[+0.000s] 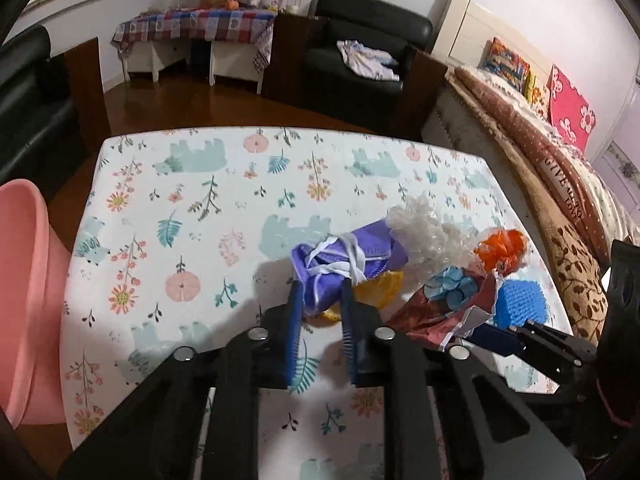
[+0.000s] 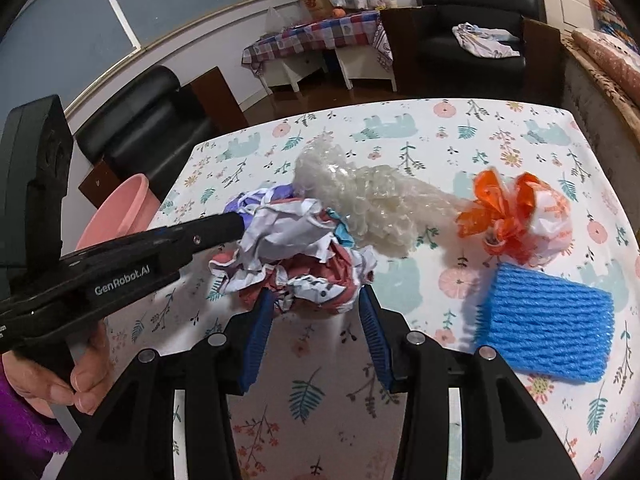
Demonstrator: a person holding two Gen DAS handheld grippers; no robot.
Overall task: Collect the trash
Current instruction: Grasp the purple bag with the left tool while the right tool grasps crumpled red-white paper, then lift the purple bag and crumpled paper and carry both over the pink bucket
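A crumpled purple face mask (image 1: 320, 276) with white straps lies on the flowered tablecloth (image 1: 192, 208). My left gripper (image 1: 322, 296) is shut on its near end, blue pads pressing both sides. A crumpled red and white paper wad (image 2: 304, 268) sits beside the mask. My right gripper (image 2: 316, 300) stands open, and its tips straddle the wad's near edge. From the right wrist view the left gripper (image 2: 240, 222) reaches in from the left, held by a person's hand (image 2: 80, 380). Clear crinkled plastic (image 2: 360, 204), an orange and white bag (image 2: 516, 216) and a blue foam net (image 2: 548, 328) lie close by.
A pink basin (image 1: 28, 280) stands off the table's left edge. A yellow scrap (image 1: 380, 288) lies under the mask. A bed with blankets (image 1: 540, 168) runs along the right side. Black armchairs (image 1: 360, 48) and a small covered table (image 1: 192, 28) stand beyond the far edge.
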